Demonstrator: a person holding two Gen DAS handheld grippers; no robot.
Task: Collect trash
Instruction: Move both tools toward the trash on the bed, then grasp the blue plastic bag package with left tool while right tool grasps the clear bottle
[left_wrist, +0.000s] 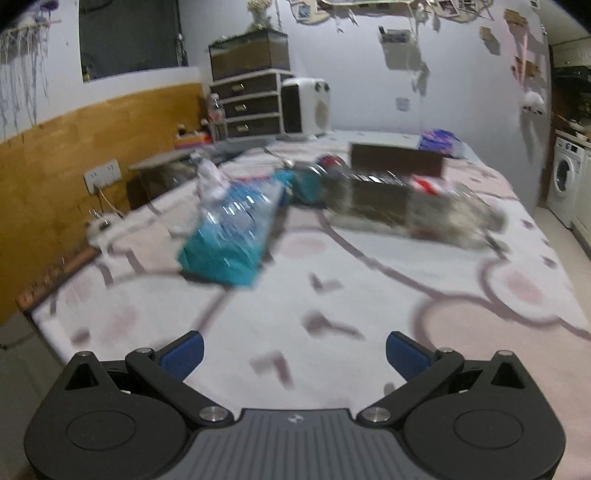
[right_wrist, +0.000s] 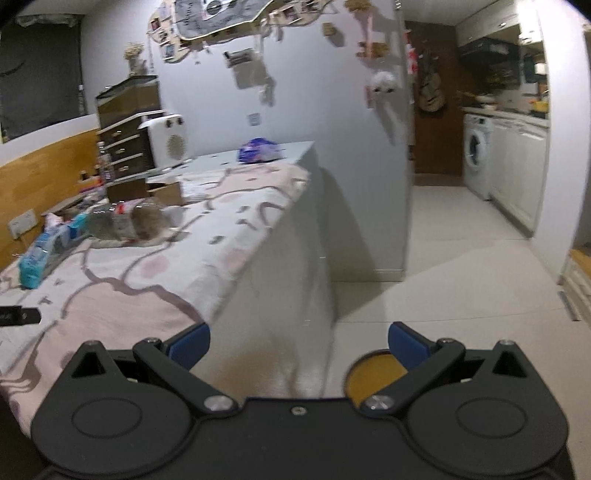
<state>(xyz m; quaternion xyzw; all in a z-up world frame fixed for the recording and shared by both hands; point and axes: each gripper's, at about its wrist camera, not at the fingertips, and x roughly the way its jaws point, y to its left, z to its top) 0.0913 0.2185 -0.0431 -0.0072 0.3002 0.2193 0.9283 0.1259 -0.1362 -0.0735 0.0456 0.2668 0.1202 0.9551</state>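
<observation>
Trash lies on a table under a pink patterned cloth (left_wrist: 332, 295). A crushed blue plastic packet (left_wrist: 231, 236) rests left of centre with a white crumpled scrap (left_wrist: 210, 181) behind it. A clear crushed plastic bottle (left_wrist: 413, 206) lies on its side to the right, in front of a brown cardboard box (left_wrist: 397, 158). My left gripper (left_wrist: 294, 354) hovers open over the cloth, short of the trash, holding nothing. In the right wrist view the blue packet (right_wrist: 37, 258) and bottle (right_wrist: 125, 221) lie far left. My right gripper (right_wrist: 298, 345) is open and empty beyond the table's corner, above the floor.
A small drawer unit (left_wrist: 251, 107) and a white heater (left_wrist: 306, 107) stand at the table's far end, a purple bag (left_wrist: 439, 142) beside them. A yellow round thing (right_wrist: 373, 376) sits on the floor below the right gripper. A washing machine (right_wrist: 476, 155) stands beyond open tiled floor.
</observation>
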